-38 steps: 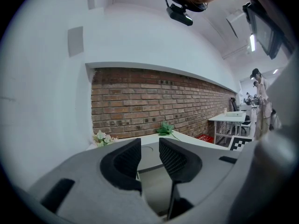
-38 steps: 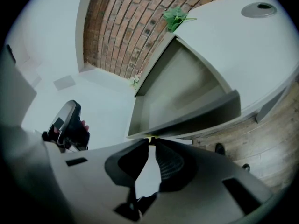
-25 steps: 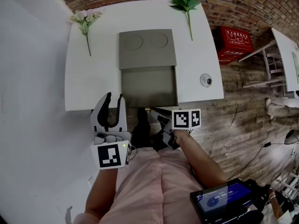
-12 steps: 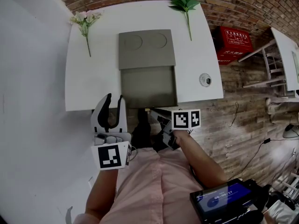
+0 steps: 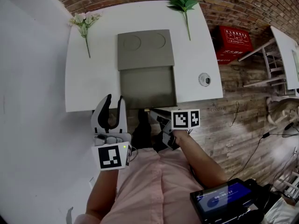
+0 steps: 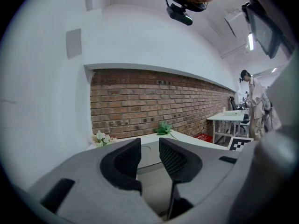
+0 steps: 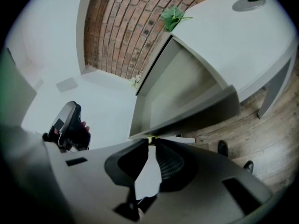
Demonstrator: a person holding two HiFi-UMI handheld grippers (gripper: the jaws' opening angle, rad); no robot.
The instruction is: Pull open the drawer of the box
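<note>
Though smooth, grey drawer front [image 7: 196,113] tight between right tool's [image 7: 150,143] ribbed pads [image 7: 170,164]; left tool [image 6: 149,143] spread.

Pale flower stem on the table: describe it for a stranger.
Start at the white table against the brick wall, grey box in its middle. Left of the box lies the flower stem with pale blossoms, unlike the all-green sprig on the right.

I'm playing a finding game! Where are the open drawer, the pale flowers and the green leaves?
drawer [image 5: 147,88]: head view, on its bare inside floor.
pale flowers [image 5: 82,17]: head view, on the blossoms.
green leaves [image 5: 182,2]: head view, on the leafy top of the sprig.
</note>
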